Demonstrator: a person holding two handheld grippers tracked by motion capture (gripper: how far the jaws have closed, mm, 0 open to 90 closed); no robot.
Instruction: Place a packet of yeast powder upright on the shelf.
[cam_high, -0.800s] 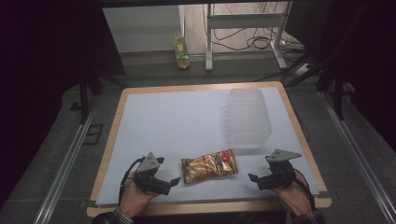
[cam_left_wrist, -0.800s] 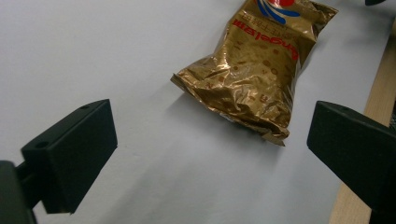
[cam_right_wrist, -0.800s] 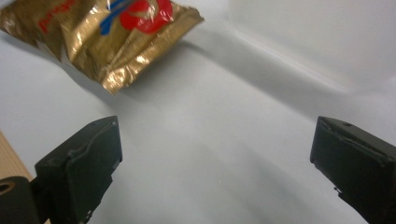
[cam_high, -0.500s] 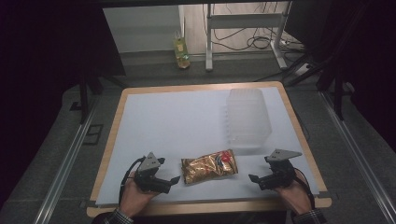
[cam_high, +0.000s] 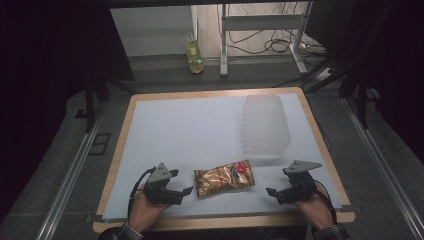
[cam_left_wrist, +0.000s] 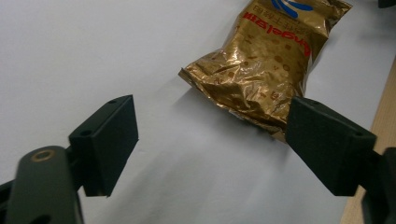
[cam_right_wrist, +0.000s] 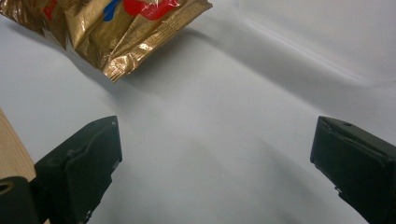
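Nothing moved; left gripper (cam_high: 184, 190), right gripper (cam_high: 270, 191) fingers wide, flanking gold snack bag (cam_high: 224, 178), seemingly untouched

Dim room; grey floor (cam_high: 60, 165), white-legged stand (cam_high: 260, 35), cables (cam_high: 260, 47) behind table (cam_high: 120, 145).

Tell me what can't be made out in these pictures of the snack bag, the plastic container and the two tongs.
- Snack bag: print too small in the high view; the frame's top edge cuts it off in the left gripper view and the right gripper view.
- Clear container: contents unclear, its ridged translucent walls blur them.
- Left tongs and right tongs: open, but hands hide the handles.
- Yellow bottle on the floor: label too small.
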